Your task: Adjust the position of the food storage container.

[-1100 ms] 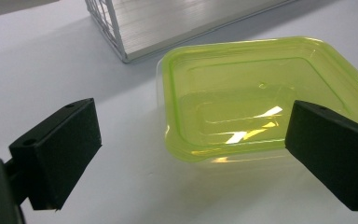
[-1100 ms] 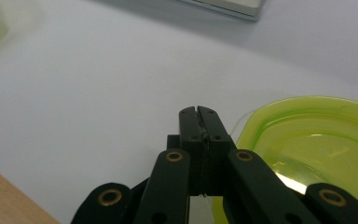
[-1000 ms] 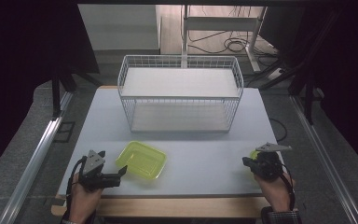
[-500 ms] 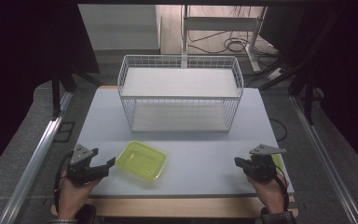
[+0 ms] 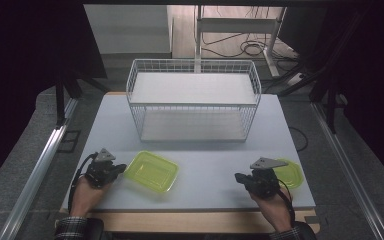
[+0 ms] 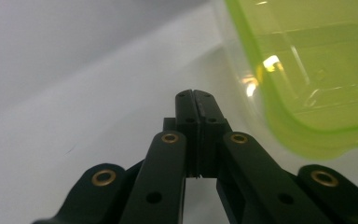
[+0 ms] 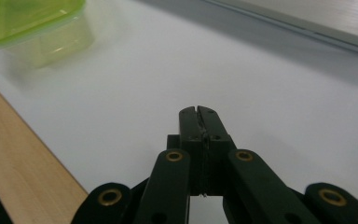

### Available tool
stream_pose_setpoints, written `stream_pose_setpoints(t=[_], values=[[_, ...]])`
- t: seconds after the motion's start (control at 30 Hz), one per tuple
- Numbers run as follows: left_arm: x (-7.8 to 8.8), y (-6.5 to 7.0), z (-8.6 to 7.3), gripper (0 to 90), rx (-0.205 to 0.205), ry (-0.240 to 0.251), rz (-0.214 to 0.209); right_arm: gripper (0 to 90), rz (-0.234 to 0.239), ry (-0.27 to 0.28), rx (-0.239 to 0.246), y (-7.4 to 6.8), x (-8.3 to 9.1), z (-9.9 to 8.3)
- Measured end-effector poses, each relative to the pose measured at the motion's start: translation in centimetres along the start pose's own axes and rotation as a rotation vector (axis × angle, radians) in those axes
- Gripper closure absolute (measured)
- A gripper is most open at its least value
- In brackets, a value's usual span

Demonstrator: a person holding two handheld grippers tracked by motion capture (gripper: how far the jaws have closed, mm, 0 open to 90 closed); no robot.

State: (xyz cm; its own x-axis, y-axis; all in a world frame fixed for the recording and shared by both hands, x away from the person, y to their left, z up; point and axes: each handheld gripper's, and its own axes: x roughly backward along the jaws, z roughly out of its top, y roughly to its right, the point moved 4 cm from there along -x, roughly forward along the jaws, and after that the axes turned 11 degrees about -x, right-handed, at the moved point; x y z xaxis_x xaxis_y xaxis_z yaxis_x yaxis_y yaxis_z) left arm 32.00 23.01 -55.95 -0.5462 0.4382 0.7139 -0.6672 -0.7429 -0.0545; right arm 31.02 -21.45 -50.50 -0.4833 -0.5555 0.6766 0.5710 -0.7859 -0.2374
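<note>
Lying on the tabletop [image 5: 200, 165] at about 7 o'clock from its middle, the box [image 5: 151, 171] is a clear green tub, open side up. The left tool [image 5: 119, 168] sits just at the box's 9 o'clock edge in the high view, its tip at or nearly at the rim; whether it touches cannot be told there. In the left gripper view the left tool [image 6: 196, 95] has its jaws pressed together with nothing between them, having just been closing, and the box [image 6: 307, 70] stands at 1 o'clock from the tip, just beside it and apart from the jaws.

The right tool [image 5: 240, 177] rests at about 5 o'clock on the tabletop, well apart from the box, which lies at its 9 o'clock. Its jaws are also fully together and hold nothing, as the right gripper view shows at the right tool [image 7: 198, 111]; there the box [image 7: 37, 28] appears far off at 10 o'clock. A green lid [image 5: 289, 173] lies just at 3 o'clock of the right tool, partly under its grey plate. A wire basket [image 5: 192, 102] stands at 12 o'clock on the tabletop, well beyond both tools.
</note>
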Motion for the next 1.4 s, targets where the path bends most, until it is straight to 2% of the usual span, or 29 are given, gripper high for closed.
stream_pose_setpoints(t=[0.07,0.1,0.13,0.33,0.4,0.57,0.83,1.17,1.33,1.4], values=[[-0.1,0.4,0.2,90.0,-0.020,-0.008,-0.005,88.9,0.010,-0.007,0.004,-0.4,-0.3,-0.1],[-0.3,0.8,0.4,90.0,-0.024,-0.003,-0.030,89.0,0.015,-0.011,0.001,-0.6,-0.5,-0.1],[-0.3,1.0,0.5,90.0,-0.033,-0.005,-0.036,89.0,0.022,-0.014,-0.005,-0.9,-0.8,-0.1],[-0.6,2.9,1.5,89.9,-0.066,0.009,-0.081,89.1,0.025,-0.031,-0.007,-1.3,-1.6,0.0],[-0.7,3.6,1.8,89.9,-0.089,0.008,-0.098,89.1,0.029,-0.034,-0.003,-1.4,-1.8,0.1],[-1.3,5.4,2.7,89.9,-0.130,0.011,-0.146,88.9,0.032,-0.054,0.002,-1.3,-2.3,0.0],[-2.2,7.7,3.9,89.9,-0.182,0.018,-0.193,88.8,0.050,-0.063,-0.001,-1.1,-3.1,0.5],[-2.8,11.1,5.1,89.7,-0.252,0.012,-0.253,88.7,0.052,-0.094,0.014,-0.5,-4.5,2.7],[-2.7,12.3,5.4,89.5,-0.274,0.025,-0.265,88.6,0.044,-0.081,0.024,-0.4,-4.5,2.9],[-2.4,12.2,5.3,89.3,-0.275,0.022,-0.246,88.5,0.040,-0.078,0.022,-0.4,-4.3,2.6]])
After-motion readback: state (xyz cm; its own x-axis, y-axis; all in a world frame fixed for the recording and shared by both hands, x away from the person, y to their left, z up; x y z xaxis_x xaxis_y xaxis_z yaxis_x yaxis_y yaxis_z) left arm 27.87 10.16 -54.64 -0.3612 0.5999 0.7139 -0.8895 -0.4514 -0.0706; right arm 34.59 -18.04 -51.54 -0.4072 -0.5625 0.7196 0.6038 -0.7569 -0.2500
